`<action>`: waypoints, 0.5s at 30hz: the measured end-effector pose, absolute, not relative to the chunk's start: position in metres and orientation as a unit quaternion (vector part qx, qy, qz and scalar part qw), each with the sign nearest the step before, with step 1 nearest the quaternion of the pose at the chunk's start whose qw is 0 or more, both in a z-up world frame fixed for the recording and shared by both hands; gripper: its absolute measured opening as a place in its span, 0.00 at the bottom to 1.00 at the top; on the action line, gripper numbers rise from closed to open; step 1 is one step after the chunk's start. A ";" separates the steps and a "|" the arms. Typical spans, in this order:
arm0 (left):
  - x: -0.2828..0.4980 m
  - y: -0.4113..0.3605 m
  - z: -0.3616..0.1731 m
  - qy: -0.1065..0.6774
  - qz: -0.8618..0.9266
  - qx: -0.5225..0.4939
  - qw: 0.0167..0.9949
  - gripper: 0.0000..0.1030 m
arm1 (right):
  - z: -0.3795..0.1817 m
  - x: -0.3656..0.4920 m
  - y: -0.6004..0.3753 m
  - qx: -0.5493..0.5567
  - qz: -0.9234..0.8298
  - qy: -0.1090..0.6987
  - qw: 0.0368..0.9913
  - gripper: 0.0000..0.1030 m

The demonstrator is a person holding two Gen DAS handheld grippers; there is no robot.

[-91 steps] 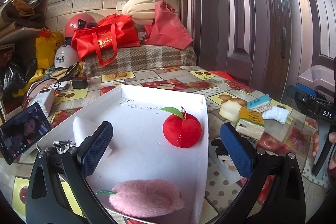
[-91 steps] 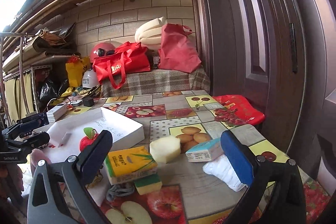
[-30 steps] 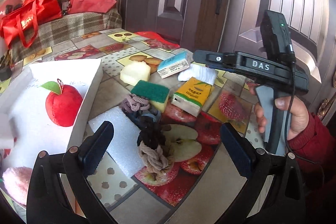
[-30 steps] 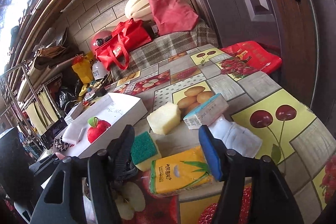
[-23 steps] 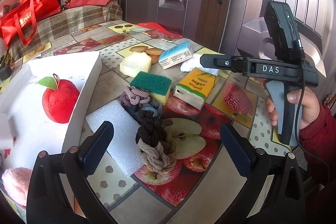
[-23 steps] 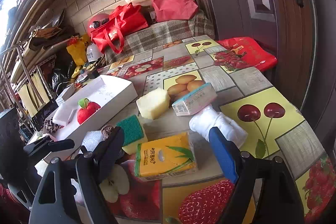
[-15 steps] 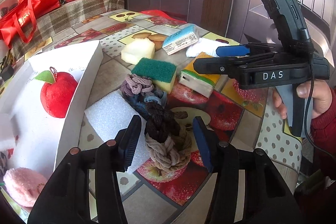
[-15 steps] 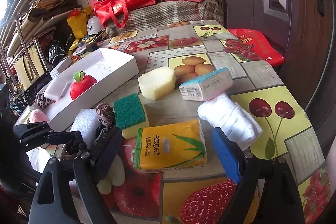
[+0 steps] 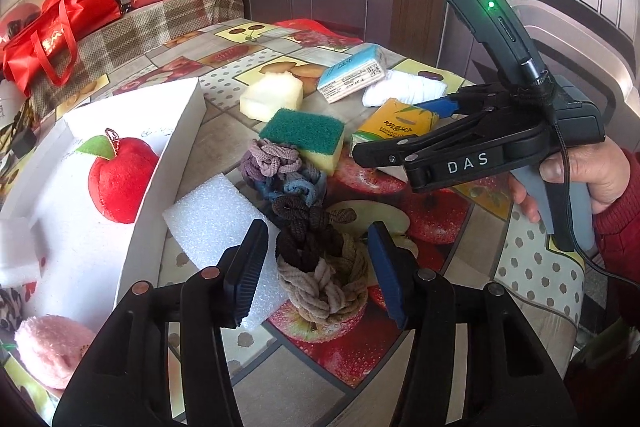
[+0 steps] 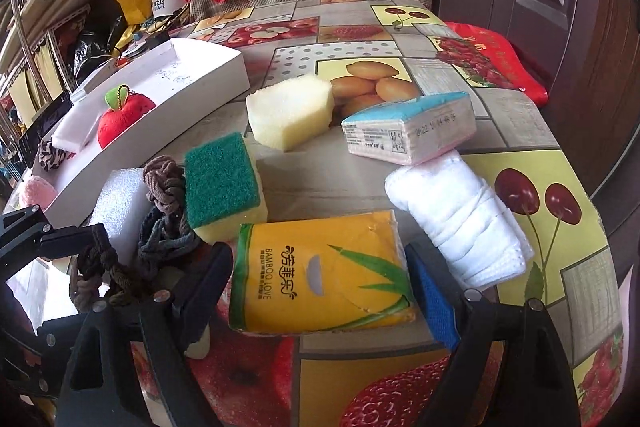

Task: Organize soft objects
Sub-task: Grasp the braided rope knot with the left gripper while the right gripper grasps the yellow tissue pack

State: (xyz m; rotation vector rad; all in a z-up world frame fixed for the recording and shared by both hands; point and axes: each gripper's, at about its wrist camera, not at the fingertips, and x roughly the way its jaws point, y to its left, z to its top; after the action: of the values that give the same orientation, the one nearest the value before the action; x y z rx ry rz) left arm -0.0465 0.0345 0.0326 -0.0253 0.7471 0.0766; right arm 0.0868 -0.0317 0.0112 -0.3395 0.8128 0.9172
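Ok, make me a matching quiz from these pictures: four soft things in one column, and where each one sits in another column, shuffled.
Things:
1. red plush apple
2. yellow tissue pack
3. braided hair ties
4. green-topped sponge

Places:
A. between the fingers of the right gripper
B. inside the white box
C. between the fingers of the left gripper
D. on the table, beside the pale yellow foam block

Pairs: 1-B, 2-A, 3-C, 4-D

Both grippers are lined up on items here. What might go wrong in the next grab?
The left gripper straddles one end of the knotted hair ties; lifting may drag the whole tangle. The right gripper brackets the yellow tissue pack, crowded by the white towel roll and green sponge, which could be bumped.
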 end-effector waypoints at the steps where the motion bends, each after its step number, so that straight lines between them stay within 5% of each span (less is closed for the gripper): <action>1: -0.049 0.035 0.034 0.357 0.040 -0.015 0.933 0.50 | 0.012 0.087 -0.032 -0.157 0.428 0.379 0.805 0.84; 13: -0.045 0.016 0.027 0.386 0.033 0.037 0.921 0.59 | 0.009 0.083 -0.025 -0.178 0.426 0.379 0.802 0.79; 15: -0.047 0.016 0.028 0.380 0.031 0.040 0.924 0.30 | 0.010 0.080 -0.025 -0.182 0.433 0.372 0.801 0.71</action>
State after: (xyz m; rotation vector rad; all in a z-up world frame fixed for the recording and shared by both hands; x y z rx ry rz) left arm -0.0475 0.0159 0.0278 0.0831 0.7798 0.0626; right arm 0.0797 -0.0247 0.0102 -0.3903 0.7973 0.9284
